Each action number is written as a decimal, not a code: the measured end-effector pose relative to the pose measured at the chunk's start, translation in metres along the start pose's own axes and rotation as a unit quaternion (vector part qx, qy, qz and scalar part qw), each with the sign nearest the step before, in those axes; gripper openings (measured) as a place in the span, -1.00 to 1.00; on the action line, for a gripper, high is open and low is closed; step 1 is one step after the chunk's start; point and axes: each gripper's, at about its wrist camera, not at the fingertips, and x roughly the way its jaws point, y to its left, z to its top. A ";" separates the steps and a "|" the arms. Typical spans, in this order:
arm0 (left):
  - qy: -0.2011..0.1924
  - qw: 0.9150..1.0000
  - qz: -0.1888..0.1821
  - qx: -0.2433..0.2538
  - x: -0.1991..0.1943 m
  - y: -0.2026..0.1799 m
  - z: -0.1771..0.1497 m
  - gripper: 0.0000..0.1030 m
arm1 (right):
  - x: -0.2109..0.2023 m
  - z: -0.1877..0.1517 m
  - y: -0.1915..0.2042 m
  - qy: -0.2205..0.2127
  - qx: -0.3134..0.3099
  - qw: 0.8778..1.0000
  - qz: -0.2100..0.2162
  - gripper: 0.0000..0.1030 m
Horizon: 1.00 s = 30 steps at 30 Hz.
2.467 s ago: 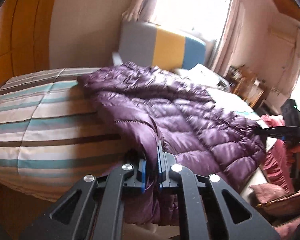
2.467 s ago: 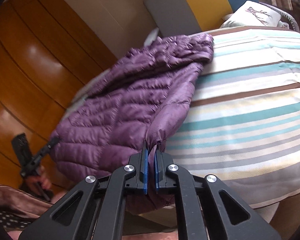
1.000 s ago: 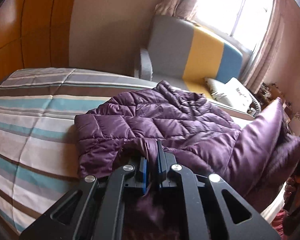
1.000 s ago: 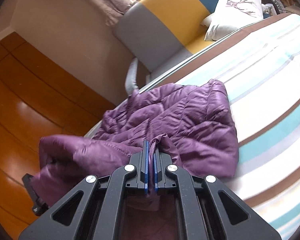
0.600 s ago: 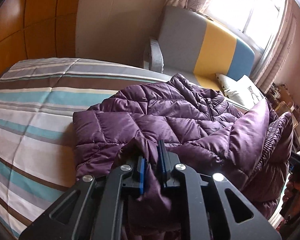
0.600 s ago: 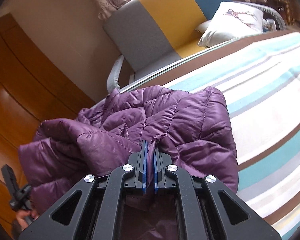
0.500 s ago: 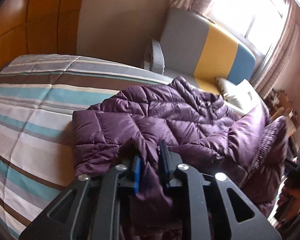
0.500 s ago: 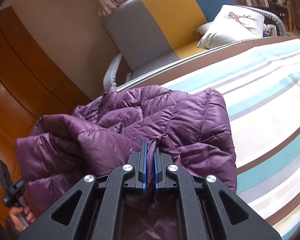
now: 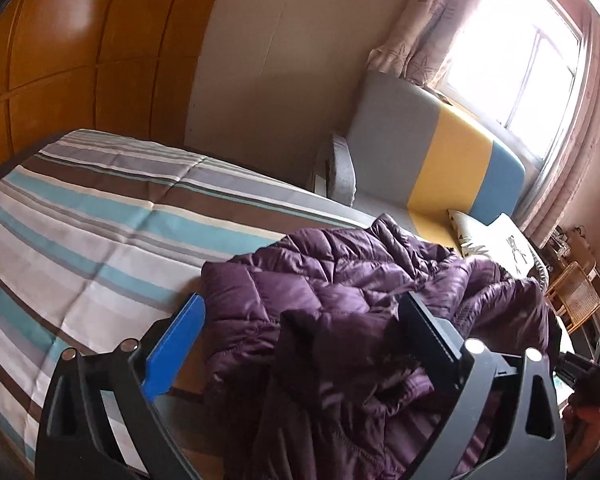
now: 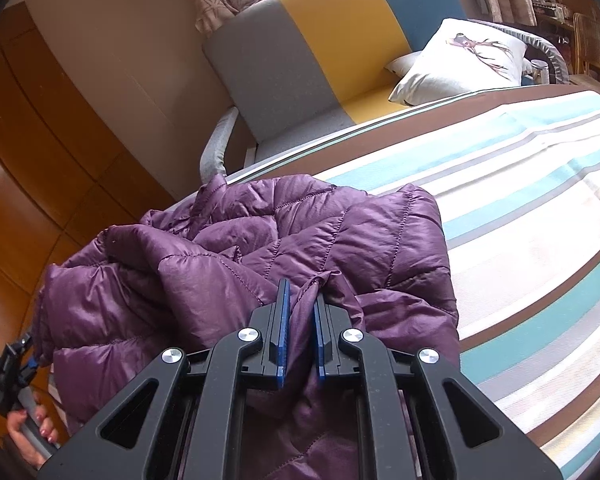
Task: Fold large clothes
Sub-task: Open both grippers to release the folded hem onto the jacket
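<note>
You let the purple down jacket (image 9: pixel 340 300) settle doubled over on the striped bed (image 9: pixel 100 240); your left gripper (image 9: pixel 300 320) opens wide, pads clear of it; your right gripper (image 10: pixel 300 300) starts parting, hem fabric between its jaws.

My down jacket (image 10: pixel 284 248) lies bunched on the bed (image 10: pixel 520 216) before me; behind the bed stands the sofa (image 10: pixel 320 48), a cushion (image 10: pixel 464 60) on it.

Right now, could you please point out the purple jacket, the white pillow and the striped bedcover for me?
purple jacket (image 10: pixel 340 240), right wrist view, quilted top panel.
white pillow (image 10: pixel 460 64), right wrist view, its printed face.
striped bedcover (image 9: pixel 100 240), left wrist view, bare striped part beside the jacket.
</note>
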 end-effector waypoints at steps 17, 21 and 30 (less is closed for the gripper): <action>-0.031 0.998 0.033 -0.052 -0.022 0.036 -0.011 0.95 | -0.026 0.010 0.002 -0.047 0.021 0.999 0.019 0.33; -0.018 0.999 0.026 -0.036 -0.017 0.028 -0.015 0.95 | -0.030 0.012 0.011 -0.046 -0.020 0.999 0.003 0.33; 0.018 0.999 0.025 0.031 0.005 -0.010 0.001 0.95 | -0.016 0.006 0.017 -0.011 -0.057 0.998 -0.017 0.33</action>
